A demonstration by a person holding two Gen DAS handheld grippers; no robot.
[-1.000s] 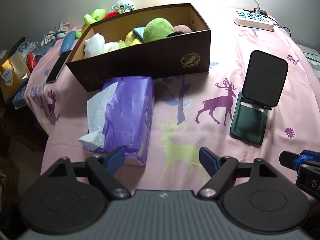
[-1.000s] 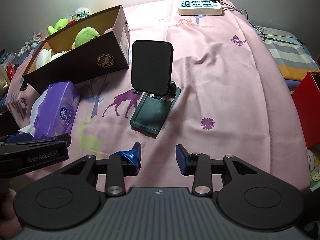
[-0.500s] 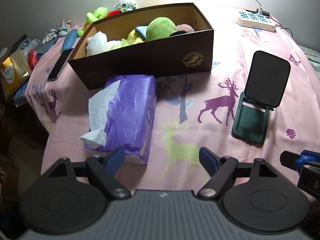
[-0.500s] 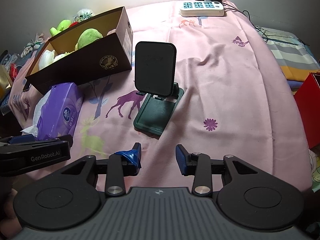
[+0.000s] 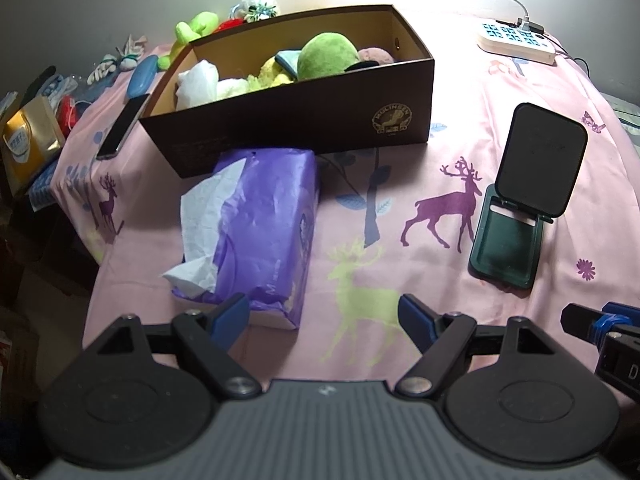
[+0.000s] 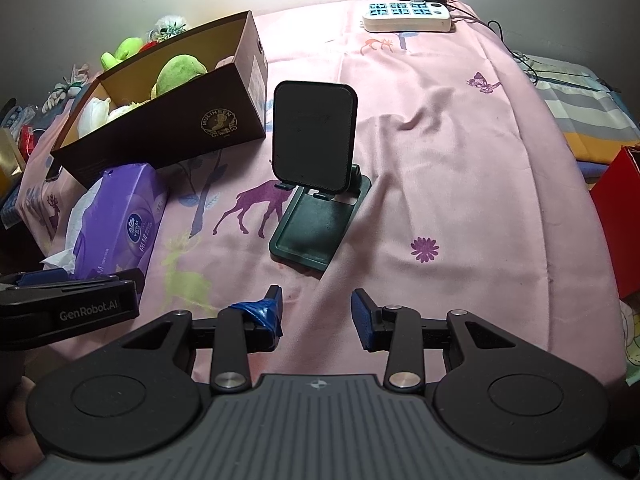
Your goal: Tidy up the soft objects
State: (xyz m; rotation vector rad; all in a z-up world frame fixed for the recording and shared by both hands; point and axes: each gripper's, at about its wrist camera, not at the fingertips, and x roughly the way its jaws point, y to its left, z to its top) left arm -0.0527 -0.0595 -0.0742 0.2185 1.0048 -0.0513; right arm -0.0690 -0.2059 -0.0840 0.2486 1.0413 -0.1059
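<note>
A dark brown cardboard box [image 5: 304, 120] stands on the pink deer-print cloth and holds several soft toys, among them a green plush ball [image 5: 328, 56] and white stuffing. It also shows in the right wrist view [image 6: 168, 132]. A purple tissue pack [image 5: 260, 232] lies in front of the box with a white tissue sticking out; it also shows in the right wrist view [image 6: 116, 224]. My left gripper [image 5: 324, 316] is open and empty, its left finger just before the pack's near end. My right gripper [image 6: 316, 312] is open and empty, near the phone stand.
A dark green folding phone stand [image 5: 524, 200] stands open to the right of the box, also in the right wrist view [image 6: 316, 184]. A white power strip [image 6: 408, 16] lies at the far edge. A phone [image 5: 122, 126], loose toys [image 5: 196, 28] and a gold bag [image 5: 28, 140] lie left of the box.
Both grippers have drawn back slightly and lifted, so the box, tissue pack and phone stand sit a little farther off. Neither gripper has changed its opening.
</note>
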